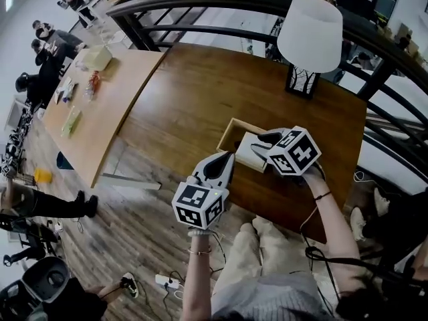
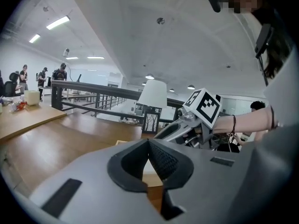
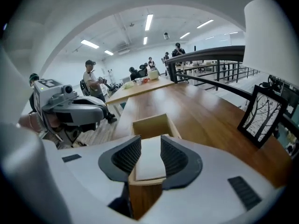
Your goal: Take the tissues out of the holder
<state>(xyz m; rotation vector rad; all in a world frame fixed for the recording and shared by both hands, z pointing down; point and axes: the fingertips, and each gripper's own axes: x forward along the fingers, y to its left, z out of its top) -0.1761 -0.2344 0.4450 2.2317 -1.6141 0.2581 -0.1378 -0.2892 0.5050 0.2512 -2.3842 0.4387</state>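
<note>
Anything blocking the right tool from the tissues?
Nothing visible. The right tool has its jaws apart right over the tissues, which lie exposed in the open-topped holder. The left tool is off to one side.

head view looks steeply down; all views share the holder (image 1: 234,136).

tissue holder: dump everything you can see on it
The holder is a light, wood-looking rectangular box with thin walls and an open top. It sits flat on the dark wooden table, near the edge closest to the person. A white stack of tissues lies in its near half; the far half shows bare floor. The right tongs hang over that stack, jaws apart either side of it; whether they touch box or tissues cannot be told.
</note>
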